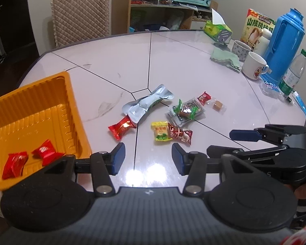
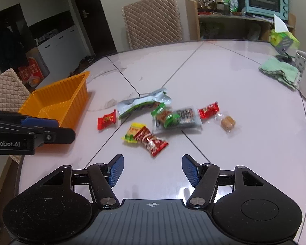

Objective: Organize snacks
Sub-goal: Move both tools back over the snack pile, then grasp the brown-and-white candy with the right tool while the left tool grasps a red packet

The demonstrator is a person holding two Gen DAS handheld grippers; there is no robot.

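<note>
An orange tray (image 1: 71, 106) (image 2: 71, 94) stands at the table's left and holds two red candies (image 1: 44, 150). Loose snacks lie mid-table: a silver pouch (image 1: 146, 104) (image 2: 142, 104), a red candy (image 1: 122, 129) (image 2: 107, 119), a yellow candy (image 1: 161, 133) (image 2: 131, 133), a dark red wrapper (image 1: 180, 134) (image 2: 151, 140), a clear flat packet with a green-ended candy on it (image 1: 186, 110) (image 2: 176, 118), another red candy (image 1: 204, 97) (image 2: 209, 109) and a brown sweet (image 1: 217, 104) (image 2: 227, 122). My left gripper (image 1: 148, 159) is open and empty, above the table before the snacks. My right gripper (image 2: 153, 170) is open and empty, just short of the dark red wrapper.
At the right stand a blue thermos (image 1: 283, 40), two mugs (image 1: 254, 65), a water bottle (image 1: 293, 73), a green cloth (image 1: 226, 58) (image 2: 279, 71), a tissue box (image 1: 218, 29) and a snack box (image 1: 257, 26). A padded chair (image 1: 80, 14) (image 2: 153, 22) stands behind the table.
</note>
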